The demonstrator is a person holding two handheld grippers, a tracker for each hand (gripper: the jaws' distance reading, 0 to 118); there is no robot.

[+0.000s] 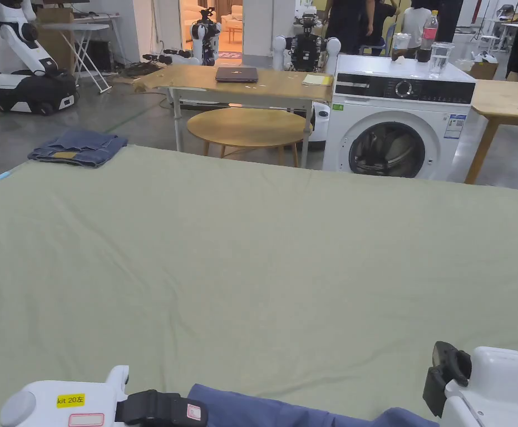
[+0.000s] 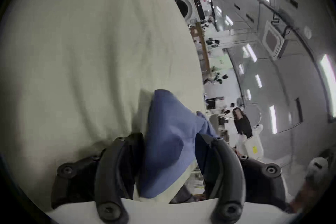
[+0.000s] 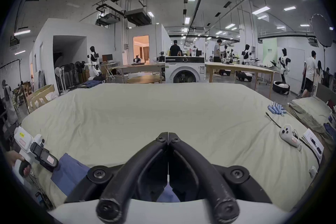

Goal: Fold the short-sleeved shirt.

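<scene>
Blue short-sleeved shirt (image 1: 285, 412) lies bunched at the near edge of the bed, on the pale green sheet (image 1: 263, 261), between the two grippers. Left gripper (image 2: 170, 138) sits at the shirt's left end w/ its jaws spread apart; blue fabric runs up between them, but I can't tell if either jaw actually presses it. In the right gripper view that same left gripper (image 3: 51, 164) shows far left, held by a hand (image 3: 16, 161), its black tip touching the shirt's edge (image 3: 70, 171). Right gripper (image 3: 168, 138) has jaws closed tip to tip, nothing clamped at the tips; a bit of blue cloth shows below, near the jaw bases. In the head view its white body (image 1: 491, 383) is at bottom right.

Folded jeans (image 1: 78, 148) lie on the far left corner of the sheet, well apart from the shirt. Beyond the bed: washing machine (image 1: 399, 119), round wooden table (image 1: 246, 127), laptop (image 1: 236, 74) on a longer table.
</scene>
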